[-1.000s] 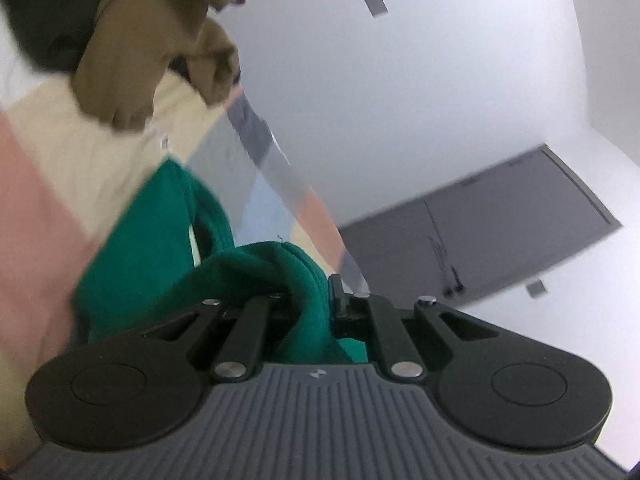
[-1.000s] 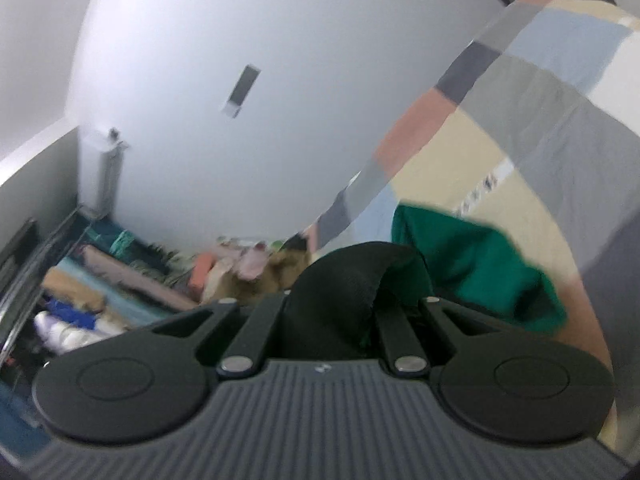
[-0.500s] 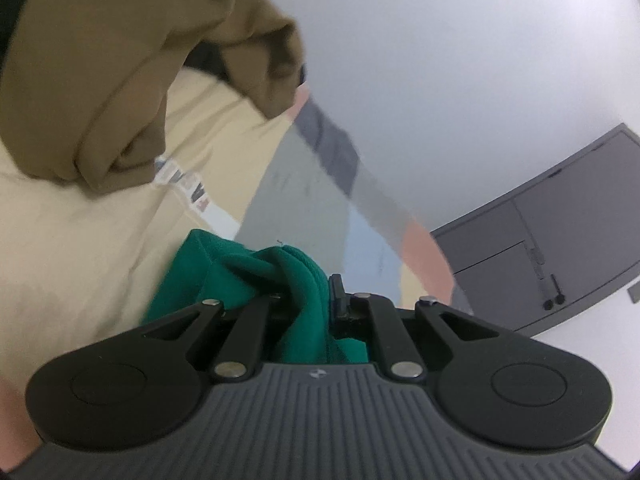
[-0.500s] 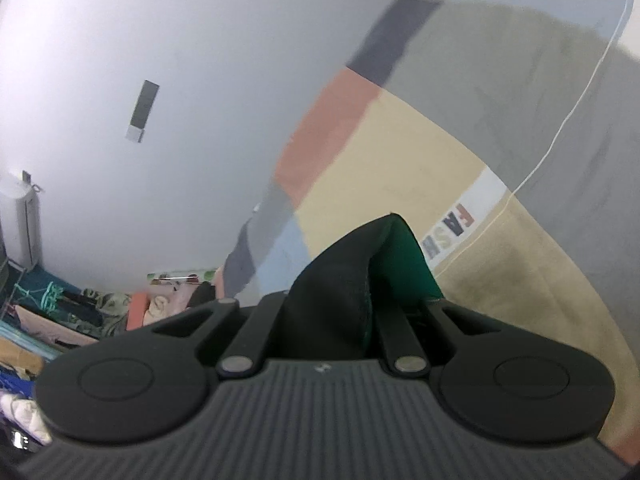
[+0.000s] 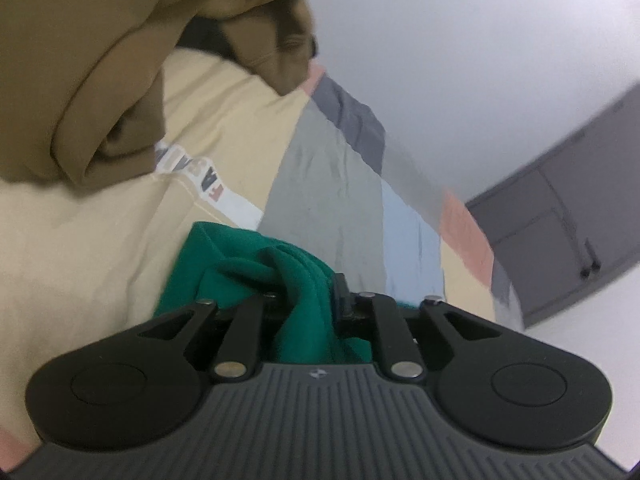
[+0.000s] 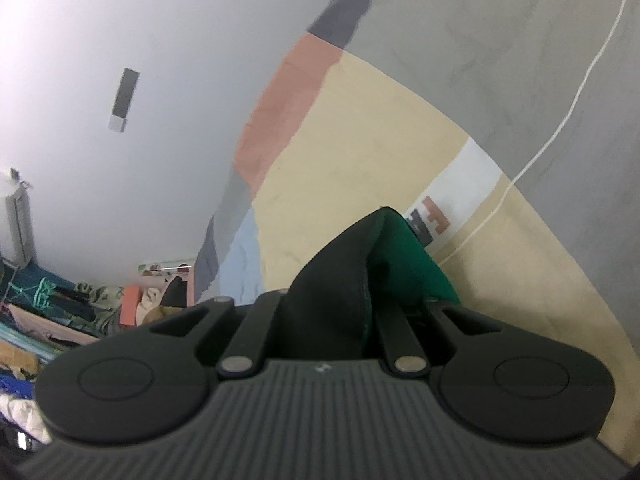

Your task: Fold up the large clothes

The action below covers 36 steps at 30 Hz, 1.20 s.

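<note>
While the green fleece garment lies bunched on the patchwork bedsheet of beige, grey, pink and pale blue, the left gripper has just been opening its jaws — cloth between them, grip loosened. The right gripper stays clamped on a dark fold of it. A brown garment is heaped beyond.

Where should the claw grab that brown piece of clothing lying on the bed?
Probably the rolled lower edge of the brown garment, where it bulges above the patchwork bedspread. Come from the near side, low along the bedspread: that thick fold faces the left claw and gives its fingers something to pinch. The rest runs out of view.
</note>
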Each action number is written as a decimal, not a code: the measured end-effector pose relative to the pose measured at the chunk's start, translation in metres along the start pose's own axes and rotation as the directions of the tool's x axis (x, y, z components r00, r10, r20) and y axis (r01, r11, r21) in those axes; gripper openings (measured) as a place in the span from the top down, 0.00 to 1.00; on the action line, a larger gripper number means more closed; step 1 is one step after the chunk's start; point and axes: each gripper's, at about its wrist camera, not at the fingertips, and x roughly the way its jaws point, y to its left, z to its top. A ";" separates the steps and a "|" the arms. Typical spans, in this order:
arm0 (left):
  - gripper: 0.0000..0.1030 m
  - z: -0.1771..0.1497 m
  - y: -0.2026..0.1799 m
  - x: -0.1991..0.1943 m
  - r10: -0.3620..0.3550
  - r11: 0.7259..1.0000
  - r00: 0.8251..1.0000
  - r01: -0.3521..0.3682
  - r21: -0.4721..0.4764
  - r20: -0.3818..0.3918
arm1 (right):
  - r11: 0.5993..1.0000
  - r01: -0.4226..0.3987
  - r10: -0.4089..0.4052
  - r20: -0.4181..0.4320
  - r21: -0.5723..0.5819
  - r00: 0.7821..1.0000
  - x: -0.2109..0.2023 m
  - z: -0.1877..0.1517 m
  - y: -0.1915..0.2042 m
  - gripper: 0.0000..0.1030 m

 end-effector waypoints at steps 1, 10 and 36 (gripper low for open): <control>0.57 -0.002 -0.005 -0.005 0.002 1.000 1.000 -0.002 0.022 -0.002 | 1.000 0.008 -0.008 0.004 -0.020 1.000 -0.005 -0.002 0.005 0.88; 0.27 -0.037 -0.063 -0.097 0.074 0.967 0.985 -0.109 0.232 0.154 | 0.926 0.147 -0.117 0.105 -0.348 0.988 -0.072 -0.036 0.072 0.26; 0.26 -0.160 -0.102 -0.069 0.171 0.871 0.984 -0.177 0.458 0.054 | 0.669 0.097 -0.112 0.029 -0.737 0.993 -0.063 -0.185 0.142 0.52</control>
